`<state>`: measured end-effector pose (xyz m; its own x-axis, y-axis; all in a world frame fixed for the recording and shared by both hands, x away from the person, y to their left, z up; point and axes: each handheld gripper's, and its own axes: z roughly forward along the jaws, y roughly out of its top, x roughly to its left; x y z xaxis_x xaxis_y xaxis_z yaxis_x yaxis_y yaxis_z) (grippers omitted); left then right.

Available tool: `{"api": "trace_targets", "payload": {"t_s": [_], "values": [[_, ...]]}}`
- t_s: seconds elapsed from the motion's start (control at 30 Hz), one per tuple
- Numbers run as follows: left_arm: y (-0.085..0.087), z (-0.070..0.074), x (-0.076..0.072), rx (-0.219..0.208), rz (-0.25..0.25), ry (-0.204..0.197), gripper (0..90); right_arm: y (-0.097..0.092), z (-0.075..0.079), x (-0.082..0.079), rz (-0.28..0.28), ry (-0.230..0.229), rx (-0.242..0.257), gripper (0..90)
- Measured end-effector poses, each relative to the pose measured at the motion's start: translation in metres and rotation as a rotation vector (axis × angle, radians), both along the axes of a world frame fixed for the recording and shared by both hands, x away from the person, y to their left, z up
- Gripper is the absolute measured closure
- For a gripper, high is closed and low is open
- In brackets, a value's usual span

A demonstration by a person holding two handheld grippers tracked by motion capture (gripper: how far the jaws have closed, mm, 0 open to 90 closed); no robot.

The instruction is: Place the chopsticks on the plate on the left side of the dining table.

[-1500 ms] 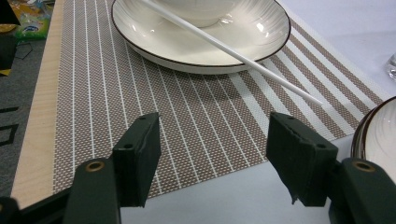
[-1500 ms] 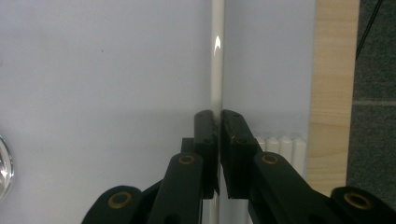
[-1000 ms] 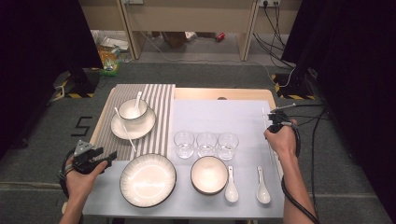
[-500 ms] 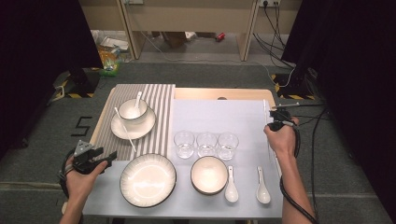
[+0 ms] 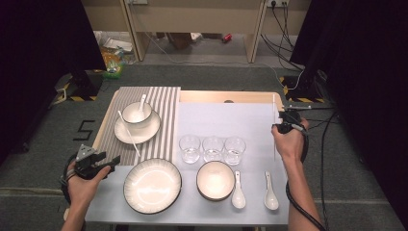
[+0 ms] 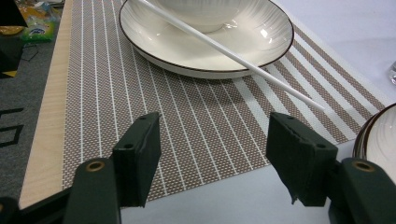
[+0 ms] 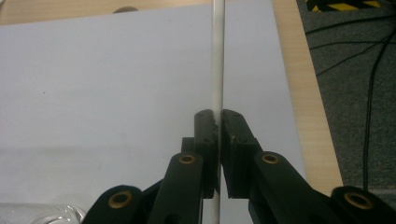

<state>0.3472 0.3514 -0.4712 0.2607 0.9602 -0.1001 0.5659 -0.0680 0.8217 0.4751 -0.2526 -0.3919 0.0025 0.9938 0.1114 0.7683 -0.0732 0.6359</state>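
Nothing moved — right tool (image 7: 217,135) pinches slim white chopstick (image 7: 217,56).

Black numeral "5" (image 5: 84,130) on grey floor (image 5: 43,144) (left of table)

A white chopstick (image 7: 217,56) runs up the middle of the right gripper view, between black tool (image 7: 218,140) pads. The placemat (image 6: 187,116) across the left gripper view is brown weave with white stripes; on it, a white plate (image 6: 205,46) rimmed in dark brown. The table (image 5: 226,126) is pale grey-white, edged in light wood.
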Motion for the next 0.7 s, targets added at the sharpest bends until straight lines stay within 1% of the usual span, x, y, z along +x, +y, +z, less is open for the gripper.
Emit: {"api": "trace_targets", "payload": {"t_s": [0.03, 0.07, 0.27, 0.47, 0.53, 0.57, 0.6, 0.7], "values": [[0.0, 0.0, 0.0, 0.0, -0.001, 0.001, 34.7, 0.001, 0.001, 0.0, -0.005, -0.007, 0.007, 85.8], [0.0, 0.0, 0.0, 0.0, 0.001, 0.001, 34.6, 0.001, 0.001, 0.0, 0.001, -0.015, 0.001, 85.8], [0.0, 0.0, 0.0, 0.0, 0.001, 0.0, 34.7, 0.001, 0.003, -0.001, -0.007, -0.051, 0.009, 85.8], [0.0, 0.0, 0.0, 0.001, 0.0, 0.001, 34.7, 0.002, 0.006, -0.002, -0.007, -0.101, 0.011, 85.8], [-0.001, 0.0, 0.0, 0.004, 0.001, 0.0, 34.7, 0.003, 0.007, -0.002, -0.011, -0.108, 0.011, 85.7], [-0.001, 0.0, 0.0, 0.005, 0.002, -0.003, 34.9, 0.002, 0.008, -0.002, -0.004, -0.119, 0.012, 85.7], [-0.001, 0.0, 0.0, 0.004, 0.002, -0.003, 34.9, 0.004, 0.009, -0.003, -0.011, -0.117, 0.012, 85.8], [-0.001, 0.001, 0.0, 0.004, 0.002, -0.006, 34.8, 0.005, 0.011, -0.003, -0.011, -0.148, 0.019, 85.7]]}}
